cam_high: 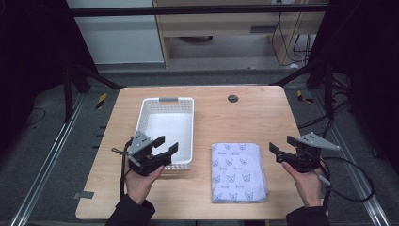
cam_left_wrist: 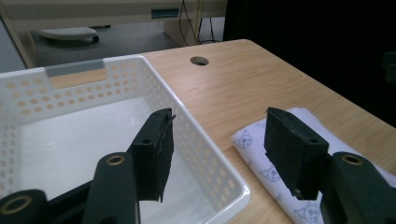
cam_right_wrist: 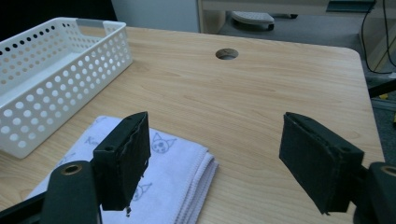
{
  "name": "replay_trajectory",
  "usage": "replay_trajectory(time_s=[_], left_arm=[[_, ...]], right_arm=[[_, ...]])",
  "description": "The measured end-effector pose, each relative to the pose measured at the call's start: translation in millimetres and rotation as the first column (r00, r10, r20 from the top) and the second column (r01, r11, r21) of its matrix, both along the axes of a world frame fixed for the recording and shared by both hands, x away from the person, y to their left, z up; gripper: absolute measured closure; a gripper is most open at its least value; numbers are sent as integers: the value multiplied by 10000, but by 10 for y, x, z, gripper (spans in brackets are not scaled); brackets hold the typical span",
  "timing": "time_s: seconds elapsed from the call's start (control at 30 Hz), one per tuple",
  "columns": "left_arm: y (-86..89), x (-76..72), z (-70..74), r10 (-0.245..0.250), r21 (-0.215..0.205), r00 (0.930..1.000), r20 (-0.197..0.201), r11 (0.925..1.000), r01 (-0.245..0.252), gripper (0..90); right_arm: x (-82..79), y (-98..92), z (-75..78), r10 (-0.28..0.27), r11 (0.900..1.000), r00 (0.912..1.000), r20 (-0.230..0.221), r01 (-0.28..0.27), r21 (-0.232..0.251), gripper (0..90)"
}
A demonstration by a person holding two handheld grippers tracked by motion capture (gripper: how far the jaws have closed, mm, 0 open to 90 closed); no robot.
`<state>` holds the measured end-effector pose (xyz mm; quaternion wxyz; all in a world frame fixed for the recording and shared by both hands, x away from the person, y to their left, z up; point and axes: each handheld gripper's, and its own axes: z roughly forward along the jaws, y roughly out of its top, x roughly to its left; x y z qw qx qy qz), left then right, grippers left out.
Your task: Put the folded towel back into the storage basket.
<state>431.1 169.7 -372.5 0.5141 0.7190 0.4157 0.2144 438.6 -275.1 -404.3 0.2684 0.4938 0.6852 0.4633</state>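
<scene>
A folded cloth lies flat on the wooden table, a soft white rectangle printed with small cat faces, its stacked hemmed edges showing along one side in the right gripper view. Just left of the cloth stands a white plastic basket, oblong, with straight walls pierced by rows of round holes and a smooth bare floor; a grey strip marks its far rim. Beyond the cloth, near the table's far edge, is a small round hole in the pale wood grain.

The left gripper hangs over the basket's near corner, left of the cloth, its jaws apart with nothing between them. The right gripper is held just right of the cloth, above the table, its jaws likewise spread and empty. Both have flat, black, block-shaped pads.
</scene>
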Motion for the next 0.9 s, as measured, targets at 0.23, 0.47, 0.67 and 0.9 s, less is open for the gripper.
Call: replay_trajectory(time_s=[0.23,0.47,0.67,0.9], left_arm=[[-263,-24,-48,-304,-246,9995,-117,9992,301,423],[-480,-161,-160,-601,-177,9982,-64,9980,600,435],[-677,-245,-331,-924,35,9945,-499,9957,927,443],[-790,-259,-468,-1090,196,9894,-959,9936,1114,449]], right_arm=[[71,73,44,232,9997,9997,27,-232,-32,256],[131,112,23,416,9991,9991,-82,-415,121,280],[205,177,-36,610,9981,9979,-222,-609,41,288],[253,222,-114,736,9972,9961,-485,-741,-73,293]])
